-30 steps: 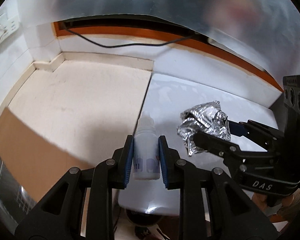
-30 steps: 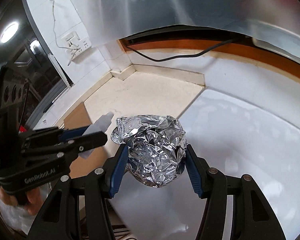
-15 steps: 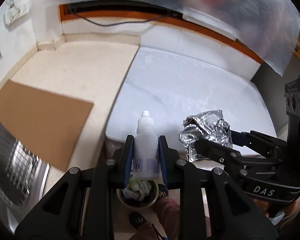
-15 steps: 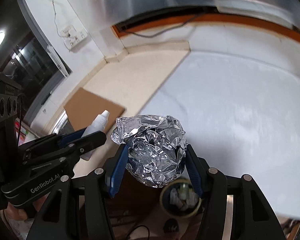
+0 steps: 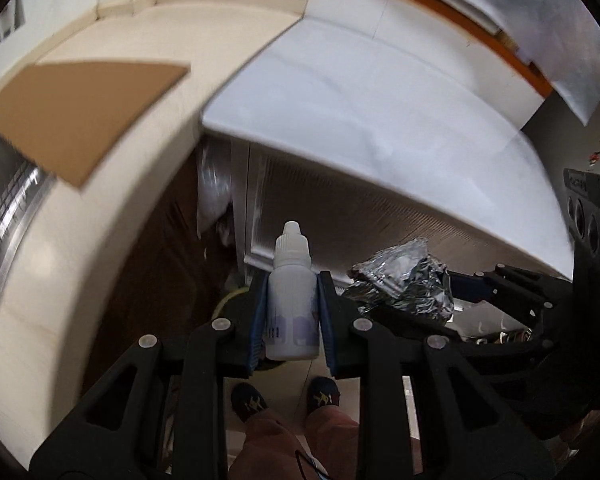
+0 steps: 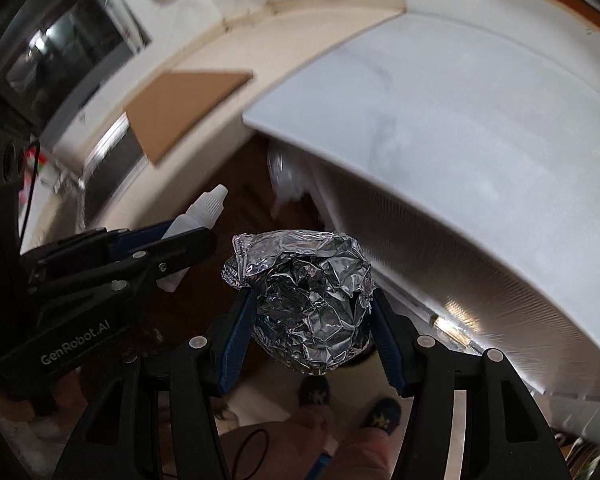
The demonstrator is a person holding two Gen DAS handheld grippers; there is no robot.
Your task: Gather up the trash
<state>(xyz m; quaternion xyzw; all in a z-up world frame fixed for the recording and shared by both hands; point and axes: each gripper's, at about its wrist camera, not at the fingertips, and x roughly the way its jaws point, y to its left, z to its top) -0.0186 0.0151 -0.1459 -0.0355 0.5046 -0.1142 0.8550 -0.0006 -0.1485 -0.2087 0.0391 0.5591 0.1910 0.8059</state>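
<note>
Trash, two pieces: left tongs (image 5: 291,312) clamp one dropper bottle (image 5: 291,300); right tongs (image 6: 314,332) clamp one foil ball (image 6: 312,300).

Left claw (image 5: 291,308) clamped on bottle (image 5: 291,300); right claw (image 6: 312,312) clamped on foil ball (image 6: 312,300); both angled down.

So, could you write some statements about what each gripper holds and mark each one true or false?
1. The left gripper is shut on a white dropper bottle. True.
2. The right gripper is empty. False: it holds a crumpled foil ball.
3. The bottle's cap is off. False: the cap is on.
4. A cardboard sheet lies on the counter. True.
5. The person's shoes show below the grippers. True.
</note>
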